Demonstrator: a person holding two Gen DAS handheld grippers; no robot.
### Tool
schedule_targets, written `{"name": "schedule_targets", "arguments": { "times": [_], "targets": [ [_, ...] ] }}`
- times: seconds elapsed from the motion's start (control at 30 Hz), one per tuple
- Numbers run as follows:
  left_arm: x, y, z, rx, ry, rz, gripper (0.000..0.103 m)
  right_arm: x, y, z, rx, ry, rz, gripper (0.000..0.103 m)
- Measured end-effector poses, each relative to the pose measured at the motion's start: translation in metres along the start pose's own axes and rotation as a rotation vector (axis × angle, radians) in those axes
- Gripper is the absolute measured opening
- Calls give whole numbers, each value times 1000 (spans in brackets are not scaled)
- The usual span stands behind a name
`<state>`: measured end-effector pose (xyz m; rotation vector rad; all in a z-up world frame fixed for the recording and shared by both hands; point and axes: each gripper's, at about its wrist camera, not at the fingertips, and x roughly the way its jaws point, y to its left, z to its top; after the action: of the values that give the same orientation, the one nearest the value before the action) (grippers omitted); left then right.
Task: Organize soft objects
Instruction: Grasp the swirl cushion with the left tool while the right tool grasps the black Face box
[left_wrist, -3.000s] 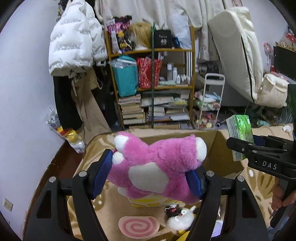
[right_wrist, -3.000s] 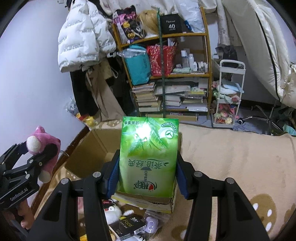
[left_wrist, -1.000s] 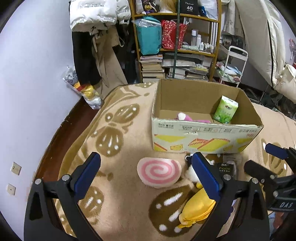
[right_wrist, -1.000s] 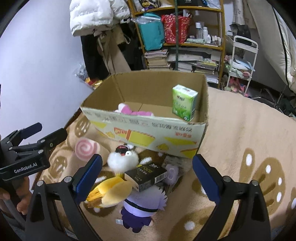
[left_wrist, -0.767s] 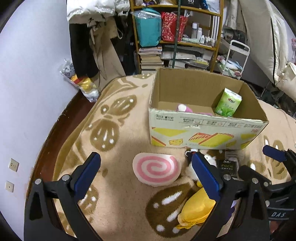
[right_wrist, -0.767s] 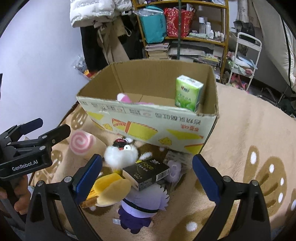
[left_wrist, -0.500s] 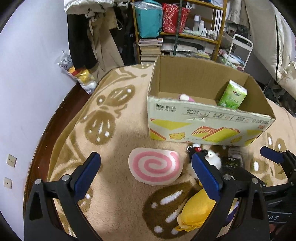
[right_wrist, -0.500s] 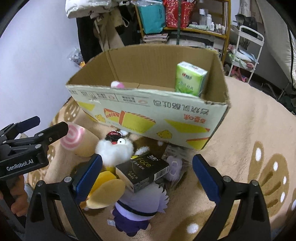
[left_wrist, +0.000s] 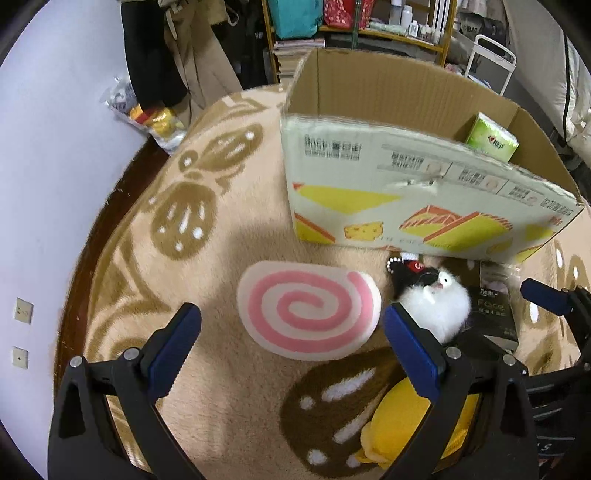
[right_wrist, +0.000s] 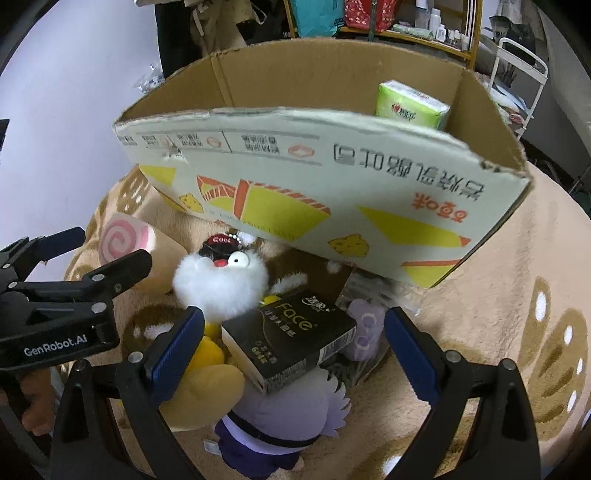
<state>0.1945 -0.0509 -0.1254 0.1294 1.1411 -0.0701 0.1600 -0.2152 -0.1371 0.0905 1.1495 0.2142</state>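
My left gripper (left_wrist: 291, 345) is open and empty, low over the pink swirl cushion (left_wrist: 308, 309) on the rug. My right gripper (right_wrist: 293, 341) is open and empty, with the black "Face" tissue pack (right_wrist: 290, 339) between its fingers. That pack lies on a purple plush (right_wrist: 284, 417), beside a white fluffy toy (right_wrist: 221, 277) and a yellow plush (right_wrist: 205, 387). The cardboard box (left_wrist: 406, 195) stands just behind and holds a green tissue pack (left_wrist: 491, 138). The pink plush in it is hidden by the front wall.
A beige patterned rug (left_wrist: 184, 221) covers the surface. A wall (left_wrist: 44, 147) is at left, shelves (left_wrist: 354, 22) and a white cart (left_wrist: 491, 55) behind the box. The left gripper shows in the right wrist view (right_wrist: 55, 280) at left.
Three seconds ago both grippers held the pink plush and green pack over the box; these now lie in it. Over the last second both open grippers have lowered toward the items in front.
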Motion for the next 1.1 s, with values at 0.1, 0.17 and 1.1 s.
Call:
{"name": "schedule_targets", "arguments": {
  "times": [0.1, 0.17, 1.1],
  "targets": [
    [4, 1, -1, -14, 14, -16, 98, 5, -2, 0, 12, 15, 14, 102],
    [6, 2, -1, -21, 18, -23, 98, 9, -2, 4, 19, 22, 20, 102],
    [11, -2, -2, -34, 7, -53, 71, 18, -13, 5, 69, 104, 79, 81]
  ]
}}
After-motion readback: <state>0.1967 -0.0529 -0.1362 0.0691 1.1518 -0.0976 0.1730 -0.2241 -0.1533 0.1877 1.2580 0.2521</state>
